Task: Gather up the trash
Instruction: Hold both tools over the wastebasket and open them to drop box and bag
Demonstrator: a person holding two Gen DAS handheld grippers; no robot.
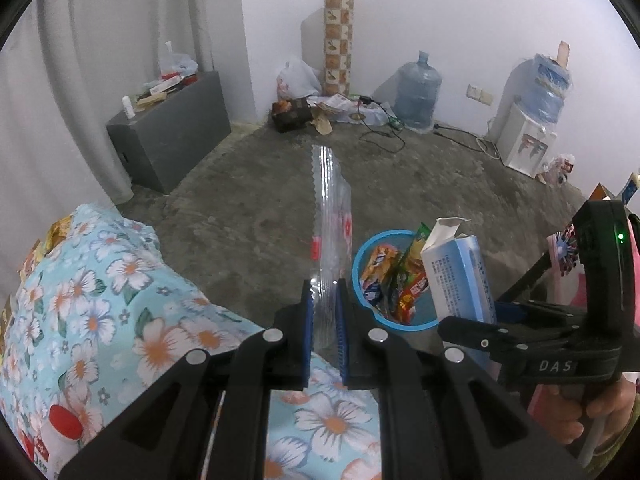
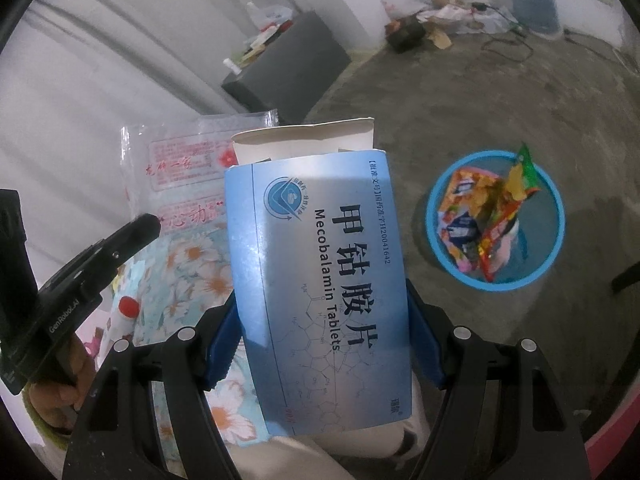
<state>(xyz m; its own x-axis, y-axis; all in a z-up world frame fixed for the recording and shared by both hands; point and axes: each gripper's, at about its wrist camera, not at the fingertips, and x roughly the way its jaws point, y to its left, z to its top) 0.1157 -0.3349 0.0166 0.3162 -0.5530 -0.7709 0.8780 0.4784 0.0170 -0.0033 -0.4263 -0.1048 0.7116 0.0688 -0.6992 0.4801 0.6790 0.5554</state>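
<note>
My left gripper [image 1: 325,300] is shut on a clear plastic wrapper [image 1: 330,216] with red print, held edge-on above the floor; the wrapper also shows in the right wrist view [image 2: 176,168]. My right gripper [image 2: 320,320] is shut on a blue medicine box [image 2: 320,280] with its top flap open; the box also shows in the left wrist view [image 1: 456,276]. A blue round bin [image 1: 362,256] on the floor holds several snack wrappers [image 1: 394,276]. It lies right of the left gripper and, in the right wrist view, right of the box [image 2: 436,232].
A floral blue bedcover [image 1: 120,300] lies at the left with a red-capped white bottle [image 1: 60,436] on it. A grey box [image 1: 172,128], a water jug [image 1: 418,94], a dispenser [image 1: 524,140], cables and litter stand along the far wall.
</note>
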